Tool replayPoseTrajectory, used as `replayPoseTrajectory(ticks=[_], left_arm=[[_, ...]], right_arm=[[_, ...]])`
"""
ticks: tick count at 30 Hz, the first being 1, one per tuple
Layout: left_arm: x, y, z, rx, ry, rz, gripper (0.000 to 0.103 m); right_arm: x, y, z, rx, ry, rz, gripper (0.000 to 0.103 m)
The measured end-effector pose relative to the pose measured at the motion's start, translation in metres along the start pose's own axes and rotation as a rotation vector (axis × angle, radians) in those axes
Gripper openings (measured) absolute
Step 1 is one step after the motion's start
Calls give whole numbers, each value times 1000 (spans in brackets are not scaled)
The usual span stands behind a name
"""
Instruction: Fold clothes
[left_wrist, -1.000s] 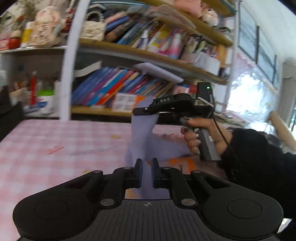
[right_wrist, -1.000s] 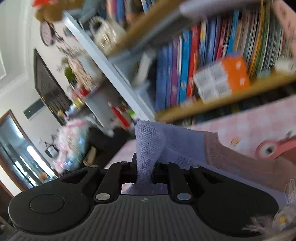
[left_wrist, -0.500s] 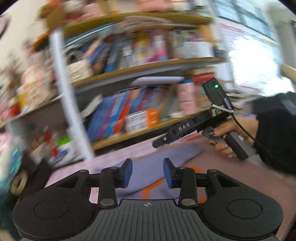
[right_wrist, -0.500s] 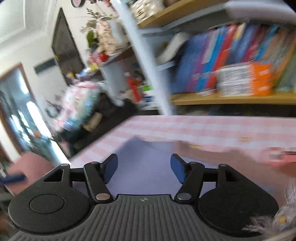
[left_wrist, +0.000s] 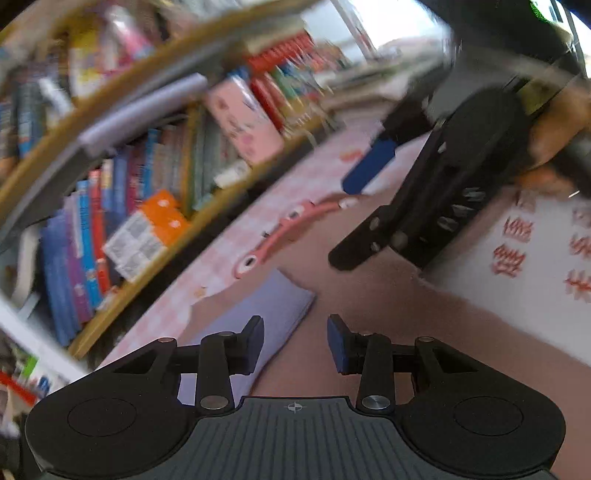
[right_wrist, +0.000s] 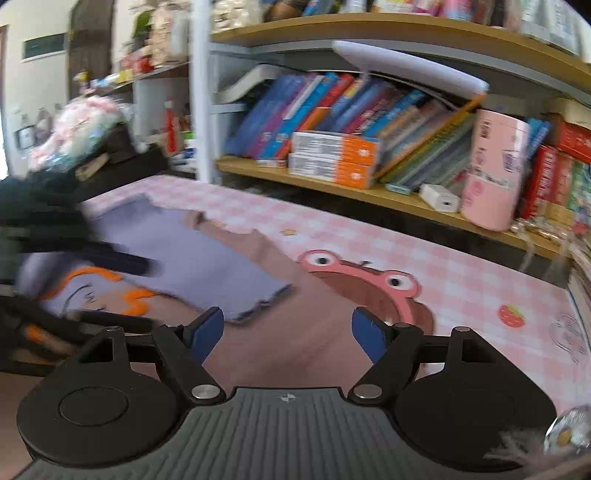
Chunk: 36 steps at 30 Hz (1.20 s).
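Note:
A lilac knitted garment (right_wrist: 192, 254) with an orange print lies flat on the pink checked tablecloth (right_wrist: 424, 254); its folded edge also shows in the left wrist view (left_wrist: 266, 306). My right gripper (right_wrist: 286, 330) is open and empty, hovering just above the table near the garment's right edge. My left gripper (left_wrist: 295, 343) is open and empty, low over the garment's edge. In the left wrist view the right gripper (left_wrist: 417, 206) appears ahead, blurred. In the right wrist view the left gripper (right_wrist: 85, 258) is a dark blur over the garment's left part.
A bookshelf (right_wrist: 369, 192) full of books runs along the table's far edge, with orange-and-white boxes (right_wrist: 332, 158) and a pink carton (right_wrist: 495, 166). The tablecloth has a pink frog print (right_wrist: 362, 280). A white printed sheet (left_wrist: 535, 258) lies at the right.
Both grippers have opened and let go of the lilac garment, which now lies flat on the table. Both have swung down and turned; the views are blurred by motion.

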<state>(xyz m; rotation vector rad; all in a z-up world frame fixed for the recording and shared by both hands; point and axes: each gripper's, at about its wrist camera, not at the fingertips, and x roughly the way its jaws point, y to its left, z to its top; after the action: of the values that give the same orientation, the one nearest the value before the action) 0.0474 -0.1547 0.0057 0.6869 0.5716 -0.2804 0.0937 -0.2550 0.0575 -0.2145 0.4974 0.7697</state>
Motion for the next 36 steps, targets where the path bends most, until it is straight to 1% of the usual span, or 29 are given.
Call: replayPoseTrajectory(ticks=[3,6,8,9,11,12,13,15,16,17,18,20,23,25,27,30,31,34,36], left_arm=[[25,-6,5,49,43,14,38],[33,-9,4,103,35,61,38],[39,-9,4,128,34,86,38],[42,-6,3,133,33,92,37],[49,1,4,124,40,83,24],[51,5,4,104,49,66,10],[51,10,2,74,51,51,7],[41,26,0,-9,10,59,5],[32,38,-2,-63,-19,77,5],[19,53,-4,-136,-55,108,5],[5,68,-6,-209,-91,142,5],[-25,104,-18,-353,-150,237,5],[-79,159,-53,-502,-163,380,5],[-108,191,-85,-552,-102,508,5],[-128,217,-120,-584,-18,625,5],[-150,246,-170,-660,81,761,5],[-153,253,-184,-671,112,795,5],[-153,265,-217,-644,237,902,5],[-154,273,-237,-654,295,921,5]], right_arm=[[4,9,-1,-46,24,-6,73],[11,13,-3,-84,59,-6,73],[11,15,-3,-95,64,7,73],[11,14,-3,-96,60,19,73],[11,16,-4,-102,62,47,73],[11,17,-4,-106,65,62,70],[11,18,-5,-110,67,76,65],[15,21,-7,-117,86,85,34],[18,21,-7,-116,95,81,28],[21,21,-8,-115,104,77,25],[24,22,-8,-114,112,73,24],[28,22,-10,-112,125,73,25],[30,21,-11,-106,125,77,25],[30,20,-11,-105,126,72,27],[30,21,-11,-111,127,59,32],[31,20,-10,-106,127,60,33],[31,19,-10,-103,126,63,33],[30,18,-11,-95,125,67,33],[30,17,-11,-94,126,68,34]])
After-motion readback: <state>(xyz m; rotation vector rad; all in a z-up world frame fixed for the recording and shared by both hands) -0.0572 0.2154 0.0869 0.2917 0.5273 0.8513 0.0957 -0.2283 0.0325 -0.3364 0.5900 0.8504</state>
